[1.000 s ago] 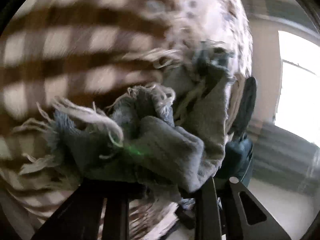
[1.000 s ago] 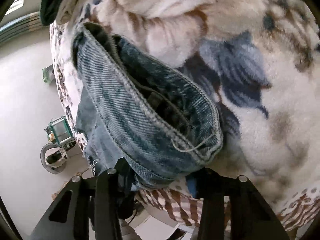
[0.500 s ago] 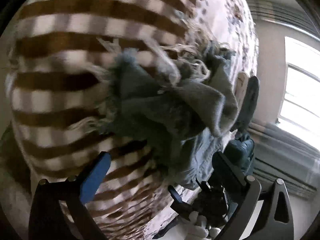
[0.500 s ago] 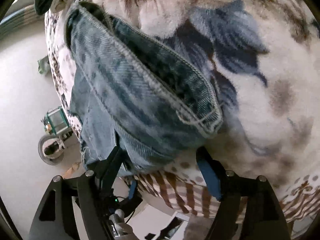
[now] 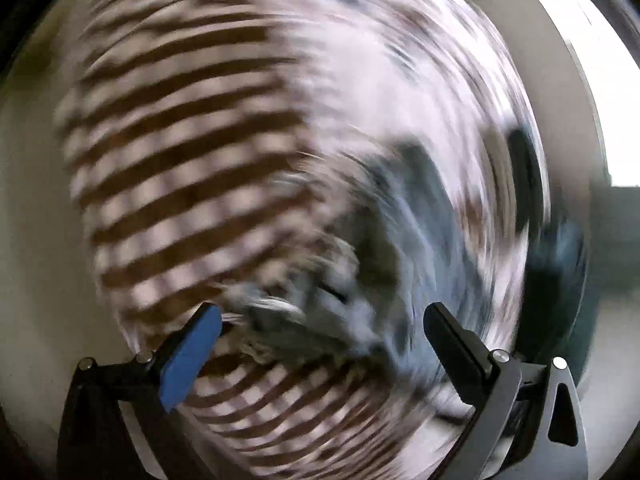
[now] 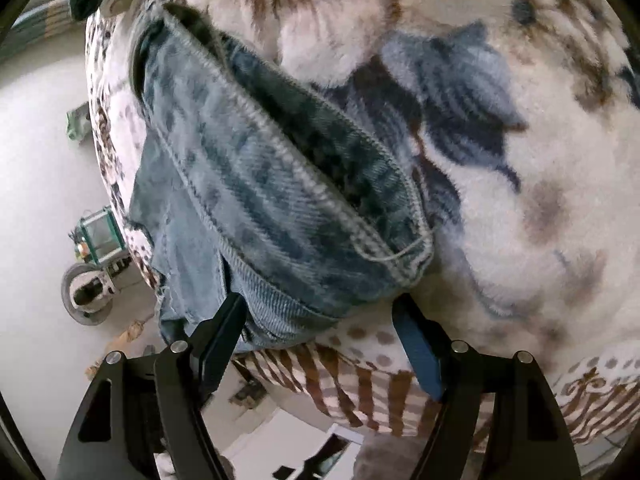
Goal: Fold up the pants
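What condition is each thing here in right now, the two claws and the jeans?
left gripper: open, holding nothing, view blurred.
right gripper: open, holding nothing.
jeans: folded over, lying on the blanket.
blanket: spread under the jeans.

1 pair of jeans [image 6: 280, 208] lies on 1 blanket [image 6: 520, 200]. 2 grippers show, left [image 5: 320, 328] and right [image 6: 320, 312], each with 2 fingers. 1 round stand [image 6: 86, 292] sits on the floor.
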Demonstrator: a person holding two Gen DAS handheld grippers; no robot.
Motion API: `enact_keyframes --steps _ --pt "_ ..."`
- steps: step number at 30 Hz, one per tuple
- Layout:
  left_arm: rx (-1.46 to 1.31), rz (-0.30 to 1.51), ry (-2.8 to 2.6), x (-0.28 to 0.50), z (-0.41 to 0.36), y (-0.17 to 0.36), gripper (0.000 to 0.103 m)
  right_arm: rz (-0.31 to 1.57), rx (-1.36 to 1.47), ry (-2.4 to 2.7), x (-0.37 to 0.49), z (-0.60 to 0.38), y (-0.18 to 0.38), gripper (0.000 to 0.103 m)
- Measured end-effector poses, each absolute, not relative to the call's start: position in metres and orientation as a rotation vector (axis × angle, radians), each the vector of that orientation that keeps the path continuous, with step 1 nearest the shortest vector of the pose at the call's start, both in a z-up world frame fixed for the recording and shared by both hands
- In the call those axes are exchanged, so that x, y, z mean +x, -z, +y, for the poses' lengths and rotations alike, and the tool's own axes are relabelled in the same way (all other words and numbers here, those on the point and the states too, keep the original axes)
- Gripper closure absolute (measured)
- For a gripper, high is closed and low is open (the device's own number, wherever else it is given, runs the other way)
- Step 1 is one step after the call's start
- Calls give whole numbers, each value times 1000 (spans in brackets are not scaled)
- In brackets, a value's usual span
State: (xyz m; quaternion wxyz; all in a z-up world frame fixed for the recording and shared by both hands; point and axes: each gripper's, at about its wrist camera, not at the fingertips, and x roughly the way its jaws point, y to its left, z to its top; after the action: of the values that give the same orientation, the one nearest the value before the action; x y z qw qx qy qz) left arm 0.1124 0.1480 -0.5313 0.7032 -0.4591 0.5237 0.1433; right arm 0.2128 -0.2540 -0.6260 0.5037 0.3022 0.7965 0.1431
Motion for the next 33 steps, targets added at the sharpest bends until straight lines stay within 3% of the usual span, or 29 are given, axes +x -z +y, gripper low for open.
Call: enact_keyframes --steps 3,5,6,7,10,15,20,23,25,27,28,33 --pt "-708 1230 -132 157 114 520 2 1930 686 -350 211 -244 623 25" --pt "-685 1262 15 179 98 531 26 1926 666 -353 210 -243 624 25" --pt "-718 1276 66 186 96 539 57 1929 665 -351 210 -244 626 25" --pt "-768 1291 99 188 95 546 78 1931 666 -350 211 -244 627 25" --pt "-904 1299 193 182 106 556 84 1935 653 -334 212 -244 631 25" --pt "-876 1424 16 145 146 558 83 1912 680 -314 214 -242 633 25" --pt "-924 1413 -117 135 165 559 73 1908 701 -316 213 -237 637 25" --pt "-1025 1360 -83 135 150 553 53 1917 706 -319 214 -237 639 25" --pt "-1140 1274 -75 127 139 547 17 1923 716 -323 214 -238 640 25" --pt "-1268 1188 -87 112 131 545 6 1931 723 -325 214 -240 640 25" --pt "-1364 1128 -104 102 126 548 2 1933 725 -325 214 -241 641 25" --pt "-1678 1056 -168 102 101 606 2 1932 773 -347 213 -246 652 17"
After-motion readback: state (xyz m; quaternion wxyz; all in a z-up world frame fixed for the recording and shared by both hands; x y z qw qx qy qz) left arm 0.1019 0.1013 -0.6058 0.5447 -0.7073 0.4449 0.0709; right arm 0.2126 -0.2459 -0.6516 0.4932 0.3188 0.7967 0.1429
